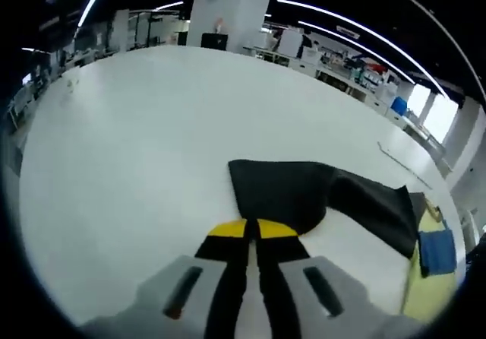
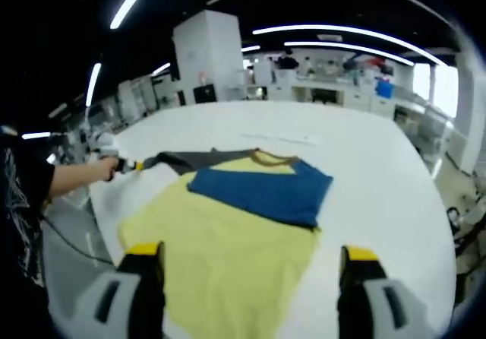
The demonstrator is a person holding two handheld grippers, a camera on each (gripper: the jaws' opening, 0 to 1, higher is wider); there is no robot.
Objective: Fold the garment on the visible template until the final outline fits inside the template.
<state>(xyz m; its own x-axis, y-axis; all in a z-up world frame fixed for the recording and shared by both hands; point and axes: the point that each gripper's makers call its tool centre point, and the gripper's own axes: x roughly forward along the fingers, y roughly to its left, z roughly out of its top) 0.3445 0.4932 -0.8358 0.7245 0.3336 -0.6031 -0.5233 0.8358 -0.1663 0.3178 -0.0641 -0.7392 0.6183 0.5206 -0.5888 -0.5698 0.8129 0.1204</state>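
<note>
The yellow garment runs off the bottom edge of the right gripper view between the jaws, while the left gripper covers the edge of its dark sleeve.

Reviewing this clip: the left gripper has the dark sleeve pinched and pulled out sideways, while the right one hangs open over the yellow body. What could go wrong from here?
The left gripper grips only the edge of the dark sleeve; it might slip free mid-fold.

The blue sleeve is already folded over the yellow body; pulling the dark sleeve could drag the shirt and disturb that fold.

The right gripper is open, pinning nothing, so the shirt may slide on the white table.
</note>
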